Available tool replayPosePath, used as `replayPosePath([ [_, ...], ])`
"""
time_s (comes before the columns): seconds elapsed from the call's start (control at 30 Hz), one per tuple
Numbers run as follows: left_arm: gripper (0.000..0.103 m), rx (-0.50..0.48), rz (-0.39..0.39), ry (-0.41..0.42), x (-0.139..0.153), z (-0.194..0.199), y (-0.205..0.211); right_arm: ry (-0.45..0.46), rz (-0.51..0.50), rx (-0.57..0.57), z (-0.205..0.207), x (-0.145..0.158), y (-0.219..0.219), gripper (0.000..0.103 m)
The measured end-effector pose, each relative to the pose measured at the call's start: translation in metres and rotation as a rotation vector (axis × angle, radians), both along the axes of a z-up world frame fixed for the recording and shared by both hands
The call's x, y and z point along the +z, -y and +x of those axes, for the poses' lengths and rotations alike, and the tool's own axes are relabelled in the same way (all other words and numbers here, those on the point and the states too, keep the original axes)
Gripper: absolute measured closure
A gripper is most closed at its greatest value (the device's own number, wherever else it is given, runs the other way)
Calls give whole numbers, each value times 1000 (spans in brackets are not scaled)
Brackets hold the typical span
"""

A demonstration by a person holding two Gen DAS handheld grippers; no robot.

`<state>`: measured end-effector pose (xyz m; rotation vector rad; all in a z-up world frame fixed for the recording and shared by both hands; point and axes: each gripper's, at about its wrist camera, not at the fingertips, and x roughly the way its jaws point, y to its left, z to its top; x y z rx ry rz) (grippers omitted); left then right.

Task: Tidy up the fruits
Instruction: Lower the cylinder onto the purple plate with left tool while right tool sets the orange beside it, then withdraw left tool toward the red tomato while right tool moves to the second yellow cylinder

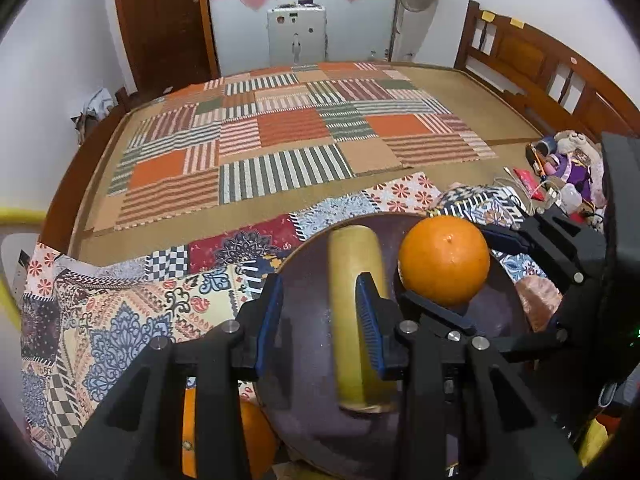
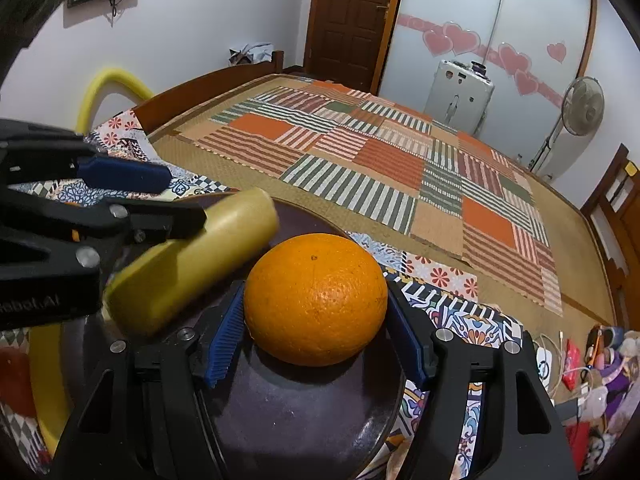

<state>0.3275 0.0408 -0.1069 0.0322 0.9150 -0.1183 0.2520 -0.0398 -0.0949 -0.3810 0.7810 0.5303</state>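
**Fruits on the dark plate, one gripper at each**

Fruits sit together on a dark round plate [image 2: 304,412] that rests on a patterned cloth [image 1: 120,300] at the near edge of a bed. An orange [image 2: 314,300] lies on the plate between the blue pads of the right gripper [image 2: 316,332]; both pads appear to press its sides, so the gripper looks closed on it, the fruit's underside meeting the plate. Beside it, a yellow banana [image 1: 360,320] stretches across the plate. The left gripper [image 1: 320,320] is spread wide: its right pad [image 1: 370,324] lies against the banana's top, while the other pad stands well apart over bare plate, so it grasps nothing. In the left wrist view the orange [image 1: 444,260] is just beside the banana's far end. A second orange [image 1: 256,436] shows partly beneath the left gripper, off the plate's near rim. A striped patchwork mat [image 1: 280,148] covers the bed behind.
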Motion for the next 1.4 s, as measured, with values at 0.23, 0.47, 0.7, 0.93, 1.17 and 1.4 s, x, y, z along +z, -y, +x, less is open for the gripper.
replayPosePath([
  [0.23, 65, 26, -28, 57, 10, -21, -9, 50, 52, 7, -17, 15, 10, 26],
  [0.47, 63, 35, -4, 113, 25, -56, -8, 103, 89, 0, -39, 32, 20, 26],
  [0.7, 50, 69, -17, 209, 56, -110, -16, 143, 129, 1, -69, 53, 31, 26],
  [0.93, 39, 78, 35, 291, 72, -161, -13, 183, 156, 2, -102, 67, 36, 26],
  [1.17, 33, 81, 19, 299, 65, -200, -11, 182, 188, 6, -132, 66, 41, 26],
  [1.4, 32, 86, -17, 257, 42, -219, -14, 154, 235, 8, -150, 54, 47, 26],
])
